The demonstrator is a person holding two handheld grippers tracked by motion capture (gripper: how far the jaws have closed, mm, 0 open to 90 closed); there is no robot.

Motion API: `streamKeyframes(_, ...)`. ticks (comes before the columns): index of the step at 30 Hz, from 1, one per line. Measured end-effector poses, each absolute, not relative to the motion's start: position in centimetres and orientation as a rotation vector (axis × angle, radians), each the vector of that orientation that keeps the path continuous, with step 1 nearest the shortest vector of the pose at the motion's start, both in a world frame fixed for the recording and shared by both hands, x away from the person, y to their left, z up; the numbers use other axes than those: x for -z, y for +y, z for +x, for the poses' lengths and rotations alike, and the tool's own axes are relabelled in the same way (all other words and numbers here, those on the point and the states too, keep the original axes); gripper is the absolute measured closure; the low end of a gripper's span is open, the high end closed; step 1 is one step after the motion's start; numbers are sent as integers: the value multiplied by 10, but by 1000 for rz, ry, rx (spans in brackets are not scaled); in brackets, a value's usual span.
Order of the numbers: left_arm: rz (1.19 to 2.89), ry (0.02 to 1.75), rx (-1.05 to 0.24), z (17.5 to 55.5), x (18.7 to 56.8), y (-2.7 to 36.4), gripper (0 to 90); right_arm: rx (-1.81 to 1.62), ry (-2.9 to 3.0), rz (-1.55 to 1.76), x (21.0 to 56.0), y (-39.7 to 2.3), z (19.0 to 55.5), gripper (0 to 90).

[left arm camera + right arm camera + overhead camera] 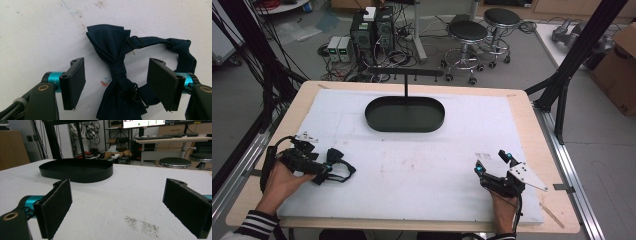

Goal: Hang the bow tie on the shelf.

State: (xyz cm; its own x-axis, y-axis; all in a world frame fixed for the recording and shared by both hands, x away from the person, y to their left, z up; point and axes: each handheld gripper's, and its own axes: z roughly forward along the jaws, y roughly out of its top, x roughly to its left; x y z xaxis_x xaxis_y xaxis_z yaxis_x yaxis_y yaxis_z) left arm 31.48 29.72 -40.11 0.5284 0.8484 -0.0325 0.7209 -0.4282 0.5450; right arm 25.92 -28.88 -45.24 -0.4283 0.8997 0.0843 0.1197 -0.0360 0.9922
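A dark navy bow tie (335, 155) with its strap loop lies flat on the white mat at the left front. My left gripper (325, 168) is over it, held in a hand. In the left gripper view the bow tie (110, 41) has its knot between the two black pads of the left gripper (117, 65), with a gap on each side, so the jaws stand open around it. The strap curls off to the right behind one pad. At the right front, my right gripper (493, 163) rests near the mat, and the right gripper (120, 195) is open with nothing between its pads.
A black oval tray (377, 124) sits at the back middle of the mat, with a thin post and crossbar (406, 73) rising behind it; the tray's wall (75, 173) lies ahead of the right gripper. White mat (422, 165) covers most of the wooden table. Stools and computers stand beyond.
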Motion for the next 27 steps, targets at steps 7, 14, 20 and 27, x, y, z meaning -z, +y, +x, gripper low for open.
streamKeyframes(7,2286,1301,-317,317,403,296,372,-1529,1590,1093,452,-289,259,78)
streamKeyframes(14,2296,1310,-301,319,406,294,430,-1526,1589,1093,452,-288,259,78)
streamKeyframes(20,2312,1302,-277,320,407,293,501,-1527,1588,1090,452,-289,259,78)
streamKeyframes(27,2341,1304,-247,323,410,289,579,-1526,1587,1089,452,-289,259,78)
